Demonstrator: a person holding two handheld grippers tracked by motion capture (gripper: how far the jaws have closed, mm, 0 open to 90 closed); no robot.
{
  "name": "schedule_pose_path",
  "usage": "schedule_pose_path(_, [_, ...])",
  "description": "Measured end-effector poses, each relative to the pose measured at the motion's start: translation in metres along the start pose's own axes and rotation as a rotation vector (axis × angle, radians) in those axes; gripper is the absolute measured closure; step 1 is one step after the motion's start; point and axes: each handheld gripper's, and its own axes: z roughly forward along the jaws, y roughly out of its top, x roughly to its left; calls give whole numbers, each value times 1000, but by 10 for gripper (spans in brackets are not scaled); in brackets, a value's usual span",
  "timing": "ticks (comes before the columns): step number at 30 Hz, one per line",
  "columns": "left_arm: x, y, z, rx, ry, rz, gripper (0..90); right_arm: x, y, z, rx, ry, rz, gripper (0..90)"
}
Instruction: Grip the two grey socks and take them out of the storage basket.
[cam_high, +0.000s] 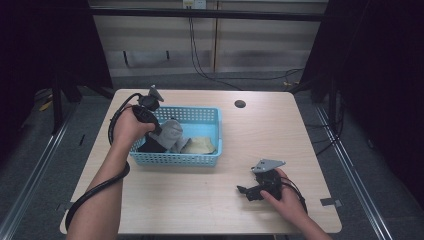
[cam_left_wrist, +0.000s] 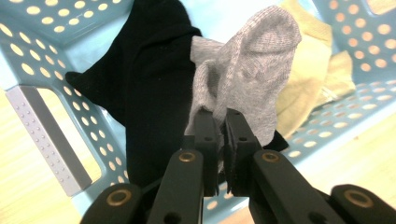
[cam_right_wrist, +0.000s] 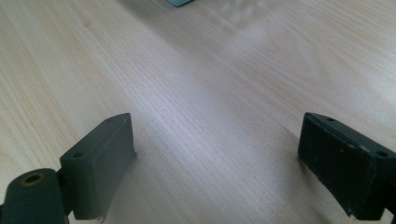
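From the high view we've got our left gripper (cam_high: 159, 131) down inside the blue basket (cam_high: 200, 159), which sits toward the far left part of the table (cam_high: 200, 210), near its far edge. The gripper has hold of a grey sock (cam_high: 171, 131), lifted a bit above the rest of the pile. Right next to it in the basket are a black sock (cam_high: 151, 146) at the left end and a beige sock (cam_high: 200, 145) more to the middle. Our right gripper (cam_high: 243, 190) is way off from all that, resting low over the bare wood near the near right corner of the table, pointing left.

Left gripper view is the clear one: our left gripper (cam_left_wrist: 219, 123) has its jaws pinched together on a fold of the grey sock (cam_left_wrist: 252, 70), fabric bunched up between the pads and hanging free above the basket (cam_left_wrist: 46, 116) floor. The black sock (cam_left_wrist: 149, 88) droops just beside it on the left in this view, touching it, and the beige sock (cam_left_wrist: 308, 74) lies behind on the right.

Right gripper view: our right gripper (cam_right_wrist: 217, 154) has its jaws spread wide apart with only plain table (cam_right_wrist: 196, 79) between them, and a tiny corner of the basket (cam_right_wrist: 180, 2) peeks in at the top edge.
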Motion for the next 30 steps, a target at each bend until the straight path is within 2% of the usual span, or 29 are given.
schedule_pose_path(7, [-7,2,-16,-5,-31,26,853,0,0,0,0,0,0,104])
schedule_pose_path(18, [-19,-1,-30,-2,-63,52,853,0,0,0,2,-1,0,104])
schedule_pose_path(30, [-37,-6,-36,9,-77,124,852,0,0,0,2,-1,-1,104])
